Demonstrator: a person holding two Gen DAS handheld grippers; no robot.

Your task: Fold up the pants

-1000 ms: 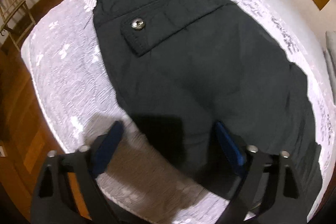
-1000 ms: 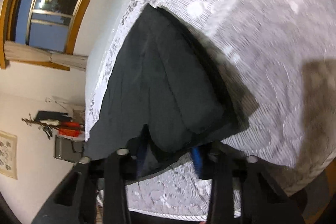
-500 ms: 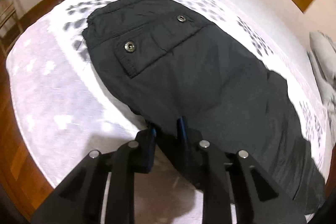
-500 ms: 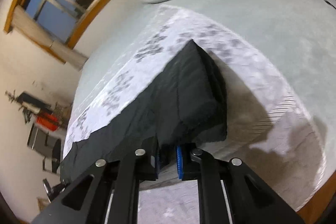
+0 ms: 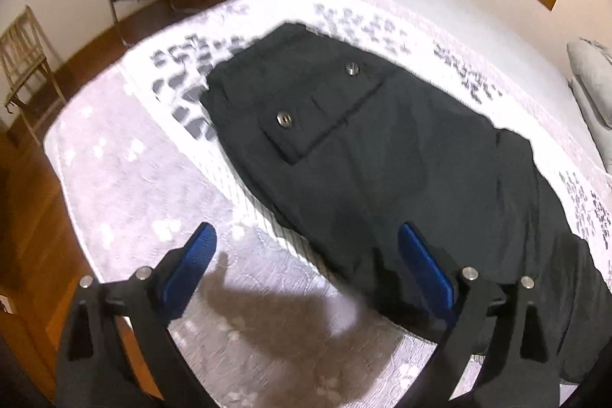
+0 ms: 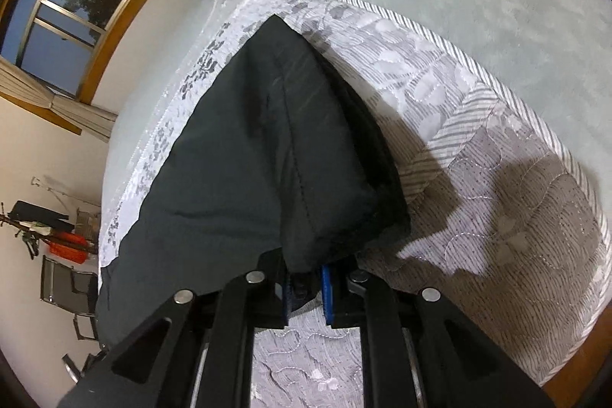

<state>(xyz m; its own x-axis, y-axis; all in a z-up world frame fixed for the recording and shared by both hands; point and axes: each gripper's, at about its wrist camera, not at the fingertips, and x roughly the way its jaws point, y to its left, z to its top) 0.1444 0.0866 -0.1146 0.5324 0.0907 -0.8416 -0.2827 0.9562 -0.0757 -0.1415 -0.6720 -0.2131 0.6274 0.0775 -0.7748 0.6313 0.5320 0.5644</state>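
Sprawling across a white patterned bed (image 5: 126, 178), the black pants (image 5: 382, 155) lay flat with their buttoned back pocket (image 5: 306, 117) facing up, while the far end of the garment was gathered into a raised peak in the right-wrist view. The bedspread reached close to the mattress edge, with wooden floor (image 5: 26, 217) just beyond it. The right tool (image 6: 306, 287) was clamped narrow on a bunched corner of the pants, its blue pads pinching several layers at once. The left tool (image 5: 306, 270) hung above the near hem with its fingers spread wide and nothing between them.

With only one corner held, the fold looked at risk of going crooked: a pull from the right alone would likely drag the cloth diagonally and wrinkle the flat half. The thick bunch in the right tool might also slip layer by layer, leaving the under-leg behind. A closing left tool could catch the bedspread along with the hem, since the two lay touching. The smooth fabric seemed liable to slide toward the bed's edge.
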